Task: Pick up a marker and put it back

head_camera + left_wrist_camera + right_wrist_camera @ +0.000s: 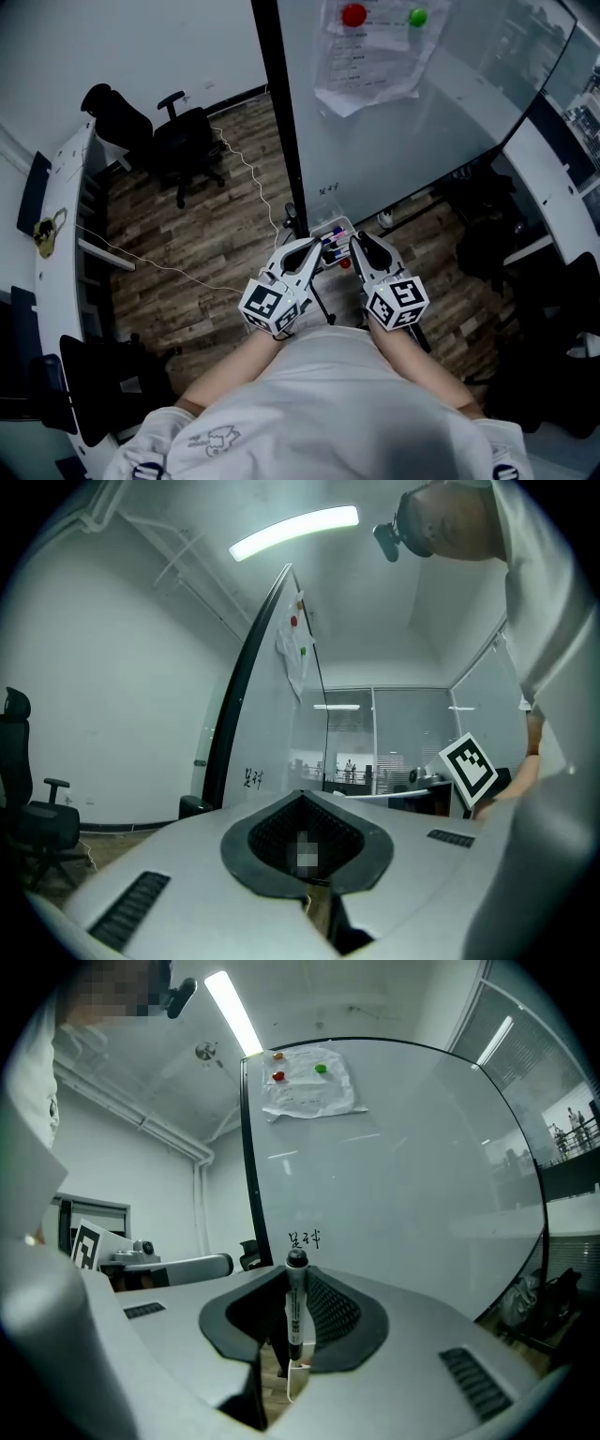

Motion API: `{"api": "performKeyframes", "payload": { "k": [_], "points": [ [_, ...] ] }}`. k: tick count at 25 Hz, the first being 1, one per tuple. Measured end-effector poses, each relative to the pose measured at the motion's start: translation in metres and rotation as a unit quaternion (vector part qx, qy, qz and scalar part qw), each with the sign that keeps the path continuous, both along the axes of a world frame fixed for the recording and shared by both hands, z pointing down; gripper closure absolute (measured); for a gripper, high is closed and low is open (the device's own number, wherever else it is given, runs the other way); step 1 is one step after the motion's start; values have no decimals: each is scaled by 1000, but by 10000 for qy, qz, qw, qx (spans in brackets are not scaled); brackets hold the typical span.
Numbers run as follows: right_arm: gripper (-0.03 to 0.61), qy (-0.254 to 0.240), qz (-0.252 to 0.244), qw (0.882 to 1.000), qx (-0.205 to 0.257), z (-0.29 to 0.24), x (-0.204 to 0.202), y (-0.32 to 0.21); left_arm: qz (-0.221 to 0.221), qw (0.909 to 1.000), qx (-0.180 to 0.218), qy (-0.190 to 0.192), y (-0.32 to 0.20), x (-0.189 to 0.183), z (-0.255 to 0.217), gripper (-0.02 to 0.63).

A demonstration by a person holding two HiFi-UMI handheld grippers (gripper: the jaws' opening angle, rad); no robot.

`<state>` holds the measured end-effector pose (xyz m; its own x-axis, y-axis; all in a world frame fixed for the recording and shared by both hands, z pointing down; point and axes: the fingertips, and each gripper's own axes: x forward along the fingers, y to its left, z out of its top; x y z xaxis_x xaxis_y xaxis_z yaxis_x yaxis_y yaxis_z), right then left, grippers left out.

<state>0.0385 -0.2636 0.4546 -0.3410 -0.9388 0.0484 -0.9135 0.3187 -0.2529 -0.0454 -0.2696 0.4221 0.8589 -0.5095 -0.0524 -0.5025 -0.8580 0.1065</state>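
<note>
A black office chair (183, 141) is seen at the far left of the head view, standing on the wood floor (187, 244), over which a thin pale cable (248, 178) is trailed toward the whiteboard's foot.

The left gripper (314, 246) is held low in front of the person and is pointed toward the whiteboard (422, 122). In the left gripper view, the left gripper (302, 799) is shown with its 2 jaws brought together at the tips, and nothing is held between them.

Between the tips of the 2 grippers, a small tray (330, 232) is seen at the foot of the whiteboard, with several markers lying in it.

The right gripper (358, 242) is held just beside the left one, at the tray's right edge. In the right gripper view, the right gripper (295, 1274) is seen closed on a marker (294, 1312). The marker is gripped upright between the 2 pads, with its black cap rising just above the jaw tips.

Higher on the whiteboard, a crumpled sheet of paper (366, 56) is pinned by a red magnet (353, 15) and a green magnet (417, 16). A little handwriting (304, 1238) is visible low on the board, just above the marker's cap.
</note>
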Motion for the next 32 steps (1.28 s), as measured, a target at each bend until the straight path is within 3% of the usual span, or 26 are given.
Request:
{"api": "performKeyframes", "payload": {
  "k": [9,15,24,32],
  "points": [
    [505,-69,59,9999,-86,6,0,4,-6,9999,-133,9,-1,-5,7,609],
    [505,-117,-210,9997,-67,8,0,-12,-224,9997,-93,-55,-8,-2,8,609],
    [505,-61,-970,9951,-176,10,14,-43,-954,9951,-232,-61,-28,14,12,609],
    [505,332,-1896,9810,-233,13,22,-62,-1877,9815,-363,71,-43,23,18,609]
  ]
}}
